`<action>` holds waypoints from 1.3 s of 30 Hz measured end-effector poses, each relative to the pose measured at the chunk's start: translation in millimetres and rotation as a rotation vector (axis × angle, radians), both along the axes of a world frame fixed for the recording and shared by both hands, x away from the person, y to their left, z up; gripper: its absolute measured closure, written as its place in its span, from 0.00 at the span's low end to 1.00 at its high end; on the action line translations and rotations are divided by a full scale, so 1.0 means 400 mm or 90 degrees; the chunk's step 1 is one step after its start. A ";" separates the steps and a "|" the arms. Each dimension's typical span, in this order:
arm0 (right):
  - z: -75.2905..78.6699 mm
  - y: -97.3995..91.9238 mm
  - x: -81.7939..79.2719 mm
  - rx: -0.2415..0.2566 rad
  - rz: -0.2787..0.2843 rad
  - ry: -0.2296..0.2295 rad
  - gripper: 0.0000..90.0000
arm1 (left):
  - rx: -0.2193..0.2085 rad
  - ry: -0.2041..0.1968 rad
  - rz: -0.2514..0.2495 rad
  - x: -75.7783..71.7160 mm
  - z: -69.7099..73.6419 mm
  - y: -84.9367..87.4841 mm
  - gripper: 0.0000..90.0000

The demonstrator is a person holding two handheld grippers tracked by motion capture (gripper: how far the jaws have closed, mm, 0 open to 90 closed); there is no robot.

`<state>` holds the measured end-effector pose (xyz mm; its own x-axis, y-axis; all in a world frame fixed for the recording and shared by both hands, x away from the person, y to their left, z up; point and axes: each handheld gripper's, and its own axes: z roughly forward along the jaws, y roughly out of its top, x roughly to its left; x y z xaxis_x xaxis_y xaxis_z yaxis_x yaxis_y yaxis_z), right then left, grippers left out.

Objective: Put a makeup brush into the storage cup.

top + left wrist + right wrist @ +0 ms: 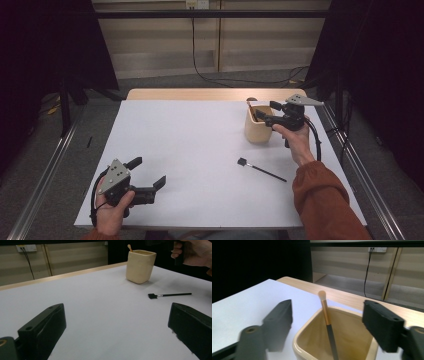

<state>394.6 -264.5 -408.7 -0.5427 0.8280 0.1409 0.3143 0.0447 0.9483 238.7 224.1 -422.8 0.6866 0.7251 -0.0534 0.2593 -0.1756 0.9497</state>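
Note:
A cream square cup stands at the right of the white table top. A makeup brush with a pale tip, gold ferrule and dark handle leans inside the cup. My right gripper hovers just over the cup's rim, open. In the right gripper view its jaws stand well apart on either side of the brush without touching it. A small flat black brush lies on the table in front of the cup. My left gripper is low at the near left, open, with nothing between its jaws.
A bare wooden strip edges the table's far side. Metal rails run along both sides on the floor. Dark curtains hang left and right, and a cable drops from a wall socket behind the table.

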 end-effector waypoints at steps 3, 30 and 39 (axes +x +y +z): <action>0.003 0.000 -0.007 0.001 0.003 -0.006 0.11 | 0.000 -0.001 -0.001 0.001 0.000 0.001 0.02; 0.013 -0.024 -0.112 -0.037 0.003 -0.017 0.03 | -0.003 -0.007 0.015 0.012 0.002 0.011 0.02; 0.011 -0.034 -0.161 -0.028 0.000 -0.006 0.02 | -0.002 -0.008 0.020 0.014 0.002 0.016 0.02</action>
<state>330.2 -278.0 -404.3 -0.5441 0.8330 0.0998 0.3057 0.0861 0.9482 244.4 230.6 -422.1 0.6642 0.7461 -0.0468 0.2528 -0.1652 0.9533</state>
